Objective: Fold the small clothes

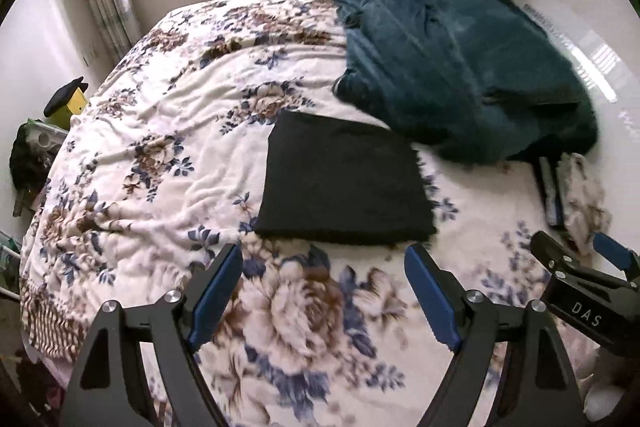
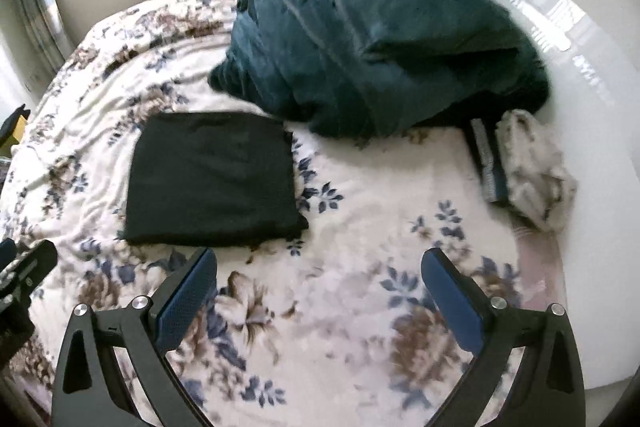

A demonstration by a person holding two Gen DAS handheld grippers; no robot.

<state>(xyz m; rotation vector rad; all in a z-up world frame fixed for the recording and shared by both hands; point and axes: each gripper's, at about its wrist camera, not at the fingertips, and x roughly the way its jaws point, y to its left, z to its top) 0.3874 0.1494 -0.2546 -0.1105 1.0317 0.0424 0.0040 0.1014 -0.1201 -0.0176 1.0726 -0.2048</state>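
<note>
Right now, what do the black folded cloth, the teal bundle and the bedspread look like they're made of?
Black cloth: looks like a matte knit or woven fabric; it shows no shine and one fuzzy edge. Teal bundle: probably plush fleece or velour, given its soft sheen and thick rounded folds. Bedspread: seemingly a soft printed fleece or flannel, with a floral print and shallow rumpled wrinkles. Blur leaves the weave uncertain.

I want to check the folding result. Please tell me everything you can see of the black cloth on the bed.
The black cloth is folded into a flat, nearly square packet of dark, matte fabric with mostly straight edges. It lies on the floral bedspread, near the heaped teal blanket. Nothing grips it.
</note>
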